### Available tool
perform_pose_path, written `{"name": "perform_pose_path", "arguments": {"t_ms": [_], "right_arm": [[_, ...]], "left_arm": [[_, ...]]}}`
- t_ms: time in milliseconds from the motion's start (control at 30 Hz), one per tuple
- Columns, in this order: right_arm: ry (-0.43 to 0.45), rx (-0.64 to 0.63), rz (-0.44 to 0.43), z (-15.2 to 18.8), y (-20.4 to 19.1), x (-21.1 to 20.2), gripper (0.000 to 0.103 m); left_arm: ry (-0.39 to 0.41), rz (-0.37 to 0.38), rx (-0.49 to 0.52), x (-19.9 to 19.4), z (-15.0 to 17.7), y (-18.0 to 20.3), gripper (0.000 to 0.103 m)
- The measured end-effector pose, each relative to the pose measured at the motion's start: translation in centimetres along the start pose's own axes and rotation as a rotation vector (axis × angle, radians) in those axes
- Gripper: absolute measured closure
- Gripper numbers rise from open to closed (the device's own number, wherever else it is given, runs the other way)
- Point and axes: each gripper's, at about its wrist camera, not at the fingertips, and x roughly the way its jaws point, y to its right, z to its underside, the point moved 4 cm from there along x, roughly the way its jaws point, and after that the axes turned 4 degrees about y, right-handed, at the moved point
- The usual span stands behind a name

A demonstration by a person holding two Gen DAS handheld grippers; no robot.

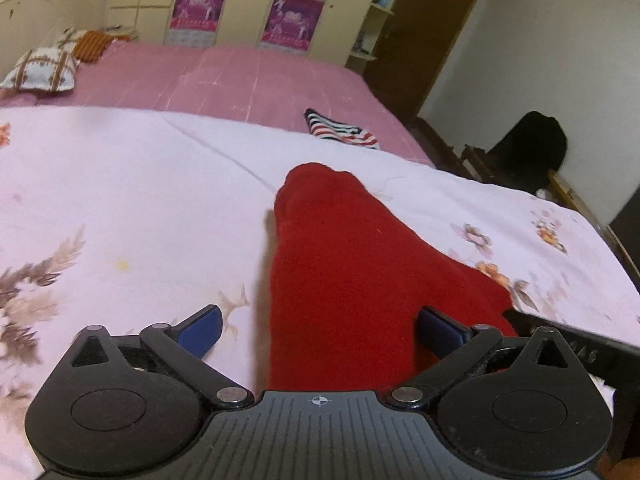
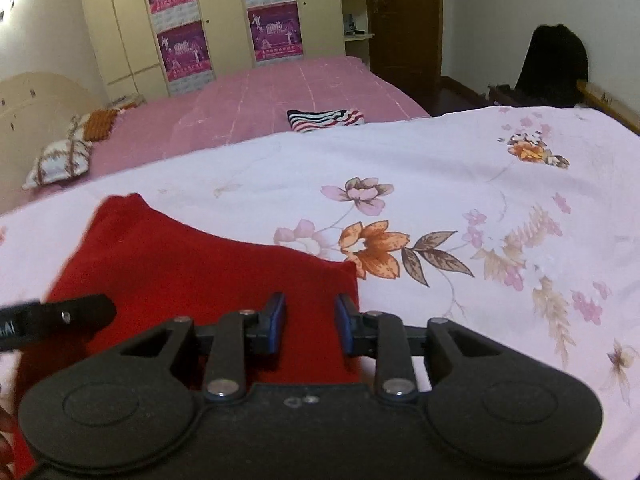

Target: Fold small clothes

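Note:
A red garment (image 1: 352, 260) lies on the white floral sheet (image 1: 120, 200), narrowing toward its far end. My left gripper (image 1: 320, 328) is open wide over its near part, one blue fingertip on each side and neither pad touching the cloth. In the right wrist view the red garment (image 2: 180, 264) fills the lower left. My right gripper (image 2: 310, 320) hovers at its right edge, jaws narrowly apart, with flat red cloth showing in the gap. A black bar of the left gripper (image 2: 60, 316) juts in from the left.
A folded striped cloth (image 1: 340, 130) (image 2: 324, 119) rests beyond the floral sheet on the pink bedspread (image 1: 240, 80). Pillows (image 1: 40, 70) lie at the bed's far left. A dark draped chair (image 2: 556, 64) stands past the bed's right edge, and wardrobes line the back wall.

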Motion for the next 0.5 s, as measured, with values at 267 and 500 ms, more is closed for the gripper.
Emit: {"name": "perform_pose_path", "arguments": {"t_ms": [267,500], "right_arm": [[0.053,-0.039,-0.052,2.1,-1.3,-6.3,0.072],[-0.002,-0.048,0.008,4.0,-0.8,-4.9,0.067]], "left_arm": [[-0.037,0.024,0.034,-3.8,3.6,-0.2,0.000],[-0.078,0.007,0.016,-4.2,4.9,-0.6,0.000]]}}
